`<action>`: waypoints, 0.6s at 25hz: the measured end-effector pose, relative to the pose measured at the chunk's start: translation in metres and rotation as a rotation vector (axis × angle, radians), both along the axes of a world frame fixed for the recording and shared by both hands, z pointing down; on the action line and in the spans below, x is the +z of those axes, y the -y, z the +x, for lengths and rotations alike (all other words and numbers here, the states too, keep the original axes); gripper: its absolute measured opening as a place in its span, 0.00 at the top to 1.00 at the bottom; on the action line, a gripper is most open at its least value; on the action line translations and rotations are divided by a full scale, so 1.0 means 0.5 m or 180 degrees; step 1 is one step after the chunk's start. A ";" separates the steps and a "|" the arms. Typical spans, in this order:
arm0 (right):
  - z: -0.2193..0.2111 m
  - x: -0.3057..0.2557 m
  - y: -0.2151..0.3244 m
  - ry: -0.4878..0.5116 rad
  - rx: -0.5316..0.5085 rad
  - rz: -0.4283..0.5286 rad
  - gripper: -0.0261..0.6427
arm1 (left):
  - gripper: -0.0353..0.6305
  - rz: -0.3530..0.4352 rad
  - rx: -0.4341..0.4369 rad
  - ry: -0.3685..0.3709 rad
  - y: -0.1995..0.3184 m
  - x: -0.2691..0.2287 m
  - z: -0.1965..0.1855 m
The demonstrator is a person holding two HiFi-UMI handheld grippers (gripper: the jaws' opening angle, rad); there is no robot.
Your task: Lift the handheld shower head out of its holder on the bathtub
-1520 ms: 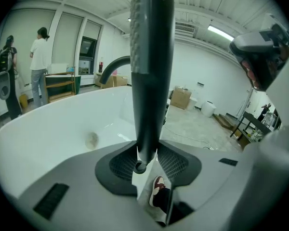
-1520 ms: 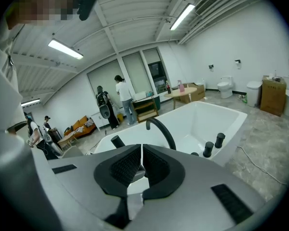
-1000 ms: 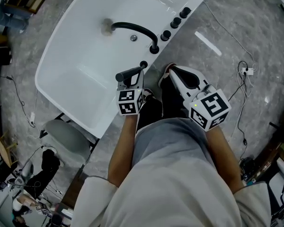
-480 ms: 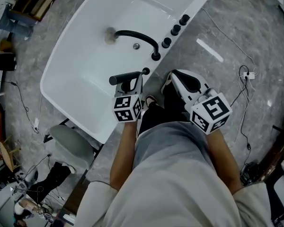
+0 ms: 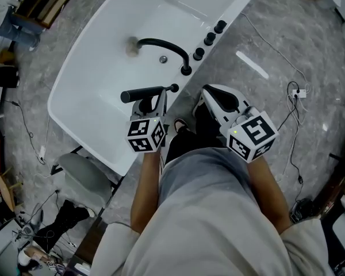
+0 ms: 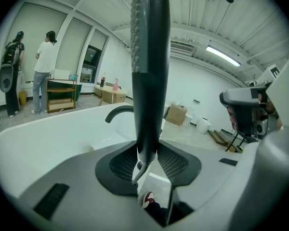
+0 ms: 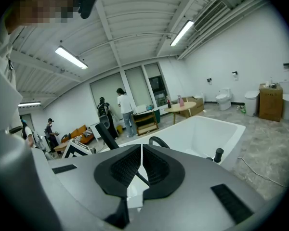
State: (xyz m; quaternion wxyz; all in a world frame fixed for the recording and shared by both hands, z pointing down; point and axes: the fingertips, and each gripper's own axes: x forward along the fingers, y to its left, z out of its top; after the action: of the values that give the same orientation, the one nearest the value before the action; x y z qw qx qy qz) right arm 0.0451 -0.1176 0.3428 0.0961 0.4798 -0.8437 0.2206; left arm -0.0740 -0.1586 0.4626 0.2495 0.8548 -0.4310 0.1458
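- The white bathtub [image 5: 98, 85] fills the upper left of the head view, with a curved black spout [image 5: 164, 43] on its rim.
- The left gripper [image 5: 155, 102] is clamped on the shower head's handle.
- The right gripper [image 5: 210, 96] hangs beside the tub with its jaws together and nothing between them.
- The dark shower head [image 5: 141, 95] lies level over the tub's edge, just beside the black holder [image 5: 173, 88].
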 end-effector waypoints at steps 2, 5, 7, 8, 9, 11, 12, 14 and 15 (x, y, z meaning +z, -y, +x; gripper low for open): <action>-0.002 -0.008 -0.002 -0.0002 -0.0044 0.0020 0.93 | 0.74 0.0055 0.0017 0.0022 -0.001 -0.017 0.001; -0.005 -0.020 -0.007 -0.0029 -0.0162 0.0062 0.93 | 0.74 0.0139 0.0089 0.0078 -0.006 -0.040 0.011; -0.008 -0.032 -0.009 -0.0048 -0.0256 0.0109 0.93 | 0.74 0.0149 0.0116 0.0031 -0.010 -0.054 0.014; -0.008 -0.038 -0.008 -0.0060 -0.0300 0.0134 0.93 | 0.74 0.0147 0.0116 -0.0004 -0.010 -0.061 0.013; -0.007 -0.045 -0.007 -0.0076 -0.0336 0.0154 0.93 | 0.74 0.0146 0.0110 -0.0037 -0.010 -0.067 0.012; -0.003 -0.056 -0.003 -0.0115 -0.0399 0.0192 0.93 | 0.74 0.0147 0.0094 -0.0082 -0.009 -0.078 0.009; 0.000 -0.060 -0.003 -0.0137 -0.0419 0.0201 0.93 | 0.74 0.0143 0.0089 -0.0103 -0.010 -0.082 0.008; 0.006 -0.063 -0.004 -0.0169 -0.0432 0.0202 0.93 | 0.74 0.0134 0.0085 -0.0135 -0.014 -0.089 0.006; 0.008 -0.065 -0.004 -0.0173 -0.0442 0.0209 0.93 | 0.74 0.0134 0.0079 -0.0145 -0.015 -0.092 0.004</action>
State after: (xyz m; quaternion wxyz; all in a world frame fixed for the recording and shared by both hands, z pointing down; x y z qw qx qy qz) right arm 0.0489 -0.1155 0.3105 0.1183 0.4289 -0.8788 0.1725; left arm -0.0721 -0.1511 0.4167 0.2394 0.8683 -0.4175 0.1204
